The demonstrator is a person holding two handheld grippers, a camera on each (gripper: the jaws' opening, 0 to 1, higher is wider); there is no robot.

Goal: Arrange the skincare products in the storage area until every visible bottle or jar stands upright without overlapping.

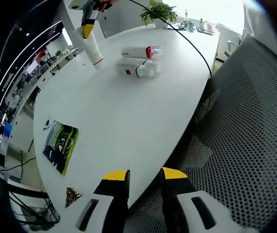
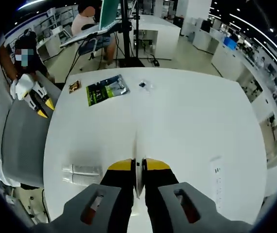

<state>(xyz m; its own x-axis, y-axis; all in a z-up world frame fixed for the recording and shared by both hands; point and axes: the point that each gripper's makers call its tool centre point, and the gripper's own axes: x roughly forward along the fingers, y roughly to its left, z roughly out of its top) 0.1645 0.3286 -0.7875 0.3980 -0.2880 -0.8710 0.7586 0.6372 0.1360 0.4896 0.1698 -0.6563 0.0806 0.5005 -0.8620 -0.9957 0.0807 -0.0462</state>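
A wide white table point(image 1: 124, 111) stands in an open office, with a potted plant point(image 1: 159, 10) and small clutter at its far end and a grey mesh chair point(image 1: 245, 131) pulled up along one edge. In the left gripper view, two clear bottles point(image 1: 139, 60) lie on their sides next to each other, long axes running across the view; the farther one has a red cap point(image 1: 149, 51) pointing right. Beside them, the right gripper point(image 1: 87, 30) comes down from above, clamped on a white tube point(image 1: 93, 47) that slants with its lower end on or just above the tabletop; contact is hard to make out. The left gripper point(image 1: 146, 175) hovers over the near table edge and the chair, jaws apart and holding nothing.

In the right gripper view, the tube appears edge-on as a thin white strip between the closed yellow tips, mostly hidden by them. The lying bottles sit just left of the jaws, partly cut off. A green packet point(image 2: 106, 89) and a small snack wrapper point(image 2: 74, 86) lie farther across the table.
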